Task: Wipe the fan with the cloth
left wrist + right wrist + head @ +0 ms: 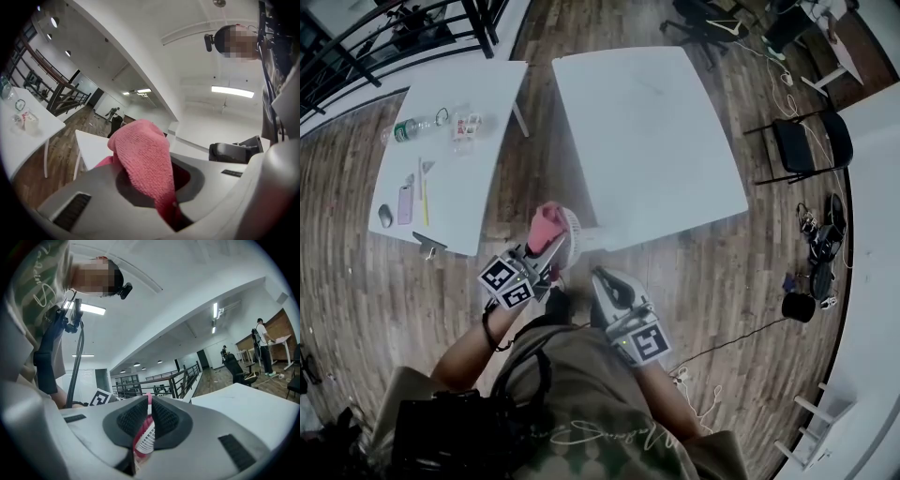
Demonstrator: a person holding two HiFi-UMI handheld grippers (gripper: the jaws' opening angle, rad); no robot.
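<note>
Left gripper (544, 253) clamps its jaws on the pink cloth (145, 159), which bulges past the tips, just beside the fan (147, 437). Right gripper (604, 281) pinches the fan's rim between nearly closed jaws. Beyond both jaws, a white table (656, 131); left of it, another table (478, 178) bearing a bottle (411, 128).

An open-plan office: 2 white tables (647, 131), black chairs (811, 141), plank floor (337, 187), black railing (356, 47).

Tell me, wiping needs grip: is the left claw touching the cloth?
Touching. Left gripper view shows the cloth pinched in the left claw, jaws closed.
</note>
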